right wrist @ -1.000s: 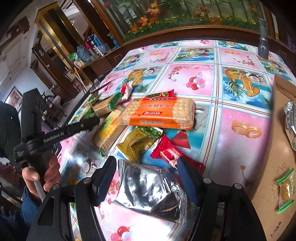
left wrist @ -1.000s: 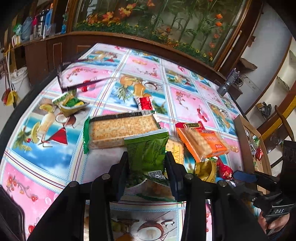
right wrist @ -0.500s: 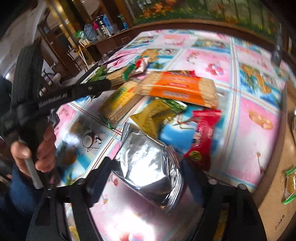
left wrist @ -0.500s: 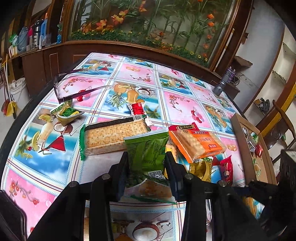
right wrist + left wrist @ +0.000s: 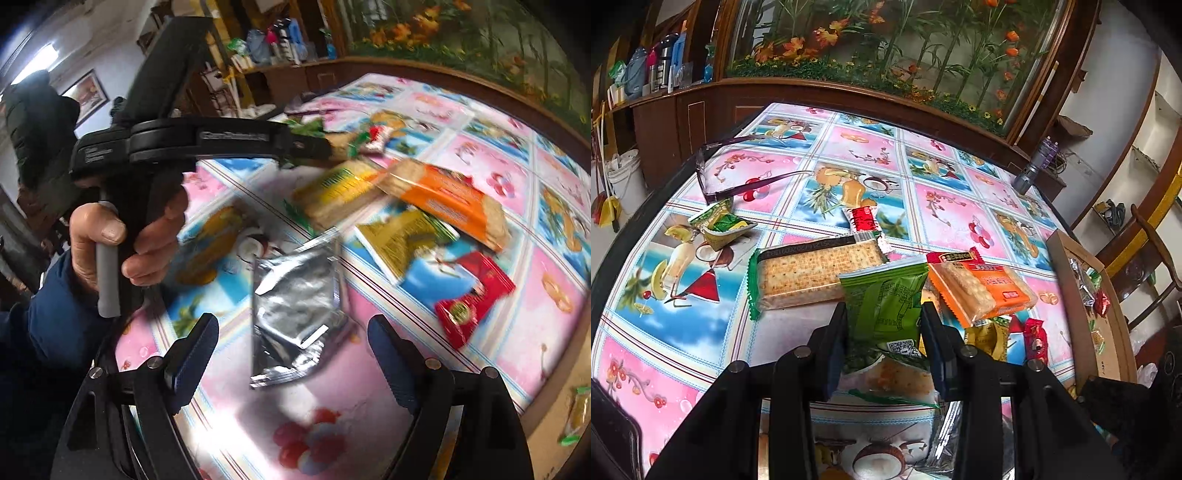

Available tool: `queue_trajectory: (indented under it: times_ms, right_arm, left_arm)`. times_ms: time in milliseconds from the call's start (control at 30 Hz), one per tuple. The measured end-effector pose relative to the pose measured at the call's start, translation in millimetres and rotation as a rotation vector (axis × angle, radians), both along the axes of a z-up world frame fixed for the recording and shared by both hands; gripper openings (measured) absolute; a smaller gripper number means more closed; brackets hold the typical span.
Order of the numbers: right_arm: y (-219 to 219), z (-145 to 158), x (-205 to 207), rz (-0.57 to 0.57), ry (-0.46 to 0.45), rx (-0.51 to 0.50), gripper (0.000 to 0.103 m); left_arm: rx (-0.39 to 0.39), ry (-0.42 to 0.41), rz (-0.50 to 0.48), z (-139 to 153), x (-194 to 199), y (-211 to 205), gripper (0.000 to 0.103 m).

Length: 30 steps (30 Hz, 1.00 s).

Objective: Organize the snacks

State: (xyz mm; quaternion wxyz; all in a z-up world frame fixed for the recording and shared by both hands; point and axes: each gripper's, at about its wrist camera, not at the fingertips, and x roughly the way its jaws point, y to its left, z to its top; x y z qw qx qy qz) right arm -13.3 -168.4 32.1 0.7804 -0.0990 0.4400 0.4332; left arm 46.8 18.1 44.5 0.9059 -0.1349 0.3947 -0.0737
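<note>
Green snack packet (image 5: 886,302) clamped in left tongs (image 5: 884,328), right tongs (image 5: 291,354) spread wide above silver pouch (image 5: 295,310)

Table with fruit-print cloth (image 5: 683,332), cracker packs (image 5: 812,275), silver pouch (image 5: 295,306), eyeglasses (image 5: 738,177), cardboard tray (image 5: 1082,325)

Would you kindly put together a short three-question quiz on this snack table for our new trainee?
1. True or false: the left tongs are shut on the green snack packet.
2. Which item lies between the fingers of the open right tongs? A) orange cracker pack B) silver foil pouch C) red wrapper
3. Fill in: the eyeglasses rest on the ____ side of the table, seen from the left wrist view.

Key: 1 true. 2 B, the silver foil pouch; no finger touches it. 3 far left.
</note>
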Motion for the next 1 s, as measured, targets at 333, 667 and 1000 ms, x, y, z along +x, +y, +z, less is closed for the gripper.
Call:
queue_trajectory:
  times_ms: [333, 667, 1000]
  right_arm:
    - [45, -16, 2, -0.003, -0.154, -0.191, 0.067]
    - [-57, 17, 65, -0.462, -0.055, 0.194, 0.063]
    - [-97, 51, 107, -0.738, -0.103, 0.222, 0.063]
  left_arm:
    - [0.013, -0.016, 0.006, 3, -1, 0, 0.037]
    - [0.068, -0.063, -0.027, 8, -7, -14, 0.037]
    - [0.045, -0.093, -0.061, 15, 8, -41, 0.037]
